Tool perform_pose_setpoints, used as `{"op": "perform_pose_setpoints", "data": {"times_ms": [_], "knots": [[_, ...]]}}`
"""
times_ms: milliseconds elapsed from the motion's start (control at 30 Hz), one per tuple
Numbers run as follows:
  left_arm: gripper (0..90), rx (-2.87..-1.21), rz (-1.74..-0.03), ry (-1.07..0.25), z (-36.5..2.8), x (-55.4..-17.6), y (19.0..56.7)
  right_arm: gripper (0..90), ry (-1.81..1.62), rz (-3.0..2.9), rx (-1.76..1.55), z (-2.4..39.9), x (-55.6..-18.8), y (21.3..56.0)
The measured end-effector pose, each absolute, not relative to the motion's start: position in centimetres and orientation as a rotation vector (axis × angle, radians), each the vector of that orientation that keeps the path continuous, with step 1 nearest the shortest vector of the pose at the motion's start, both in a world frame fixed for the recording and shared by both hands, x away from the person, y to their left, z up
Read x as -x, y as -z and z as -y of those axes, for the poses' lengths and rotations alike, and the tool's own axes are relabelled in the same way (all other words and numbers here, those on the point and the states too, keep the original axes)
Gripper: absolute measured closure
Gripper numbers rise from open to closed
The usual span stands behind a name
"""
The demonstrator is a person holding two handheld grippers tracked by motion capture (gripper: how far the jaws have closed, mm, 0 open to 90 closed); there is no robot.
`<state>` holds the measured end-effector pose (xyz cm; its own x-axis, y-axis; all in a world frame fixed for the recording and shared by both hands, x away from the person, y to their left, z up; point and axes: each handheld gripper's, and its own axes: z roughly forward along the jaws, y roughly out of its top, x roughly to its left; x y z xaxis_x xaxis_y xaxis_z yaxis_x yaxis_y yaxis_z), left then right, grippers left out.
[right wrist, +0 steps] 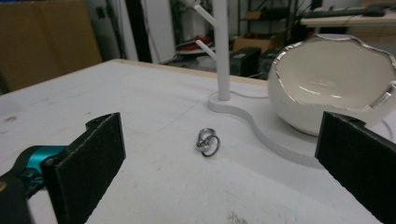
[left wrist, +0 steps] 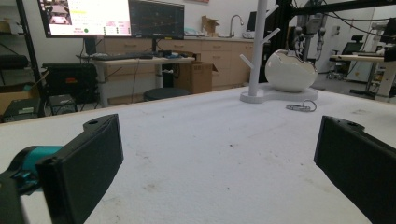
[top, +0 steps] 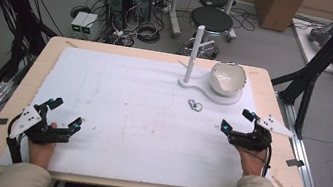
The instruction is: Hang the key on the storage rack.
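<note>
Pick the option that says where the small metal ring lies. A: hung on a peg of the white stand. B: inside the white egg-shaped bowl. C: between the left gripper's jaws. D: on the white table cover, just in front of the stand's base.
D: the metal ring lies flat on the table cover, apart from the stand's base and outside the bowl, with both grippers open and holding nothing.

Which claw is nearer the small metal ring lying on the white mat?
Right. The right claw sits just right of the metal ring, slightly nearer the person. The left claw rests far off at the mat's left front corner.
</note>
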<state>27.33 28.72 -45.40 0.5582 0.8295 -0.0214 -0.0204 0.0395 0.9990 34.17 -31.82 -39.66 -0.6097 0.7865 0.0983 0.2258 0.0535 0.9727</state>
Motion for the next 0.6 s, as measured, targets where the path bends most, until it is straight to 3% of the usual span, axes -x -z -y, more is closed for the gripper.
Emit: {"op": "perform_pose_setpoints", "data": {"times_ms": [300,600], "knots": [[1.7,-1.386,-0.759,-0.756,-28.7,-27.3,45.4,0.7,-1.46,-2.055,-0.965,29.9,-38.5,35.2],[1.7,-1.381,-0.759,-0.756,-28.7,-27.4,45.4,0.7,-1.273,-2.251,-0.915,27.4,-42.4,34.1]]}}
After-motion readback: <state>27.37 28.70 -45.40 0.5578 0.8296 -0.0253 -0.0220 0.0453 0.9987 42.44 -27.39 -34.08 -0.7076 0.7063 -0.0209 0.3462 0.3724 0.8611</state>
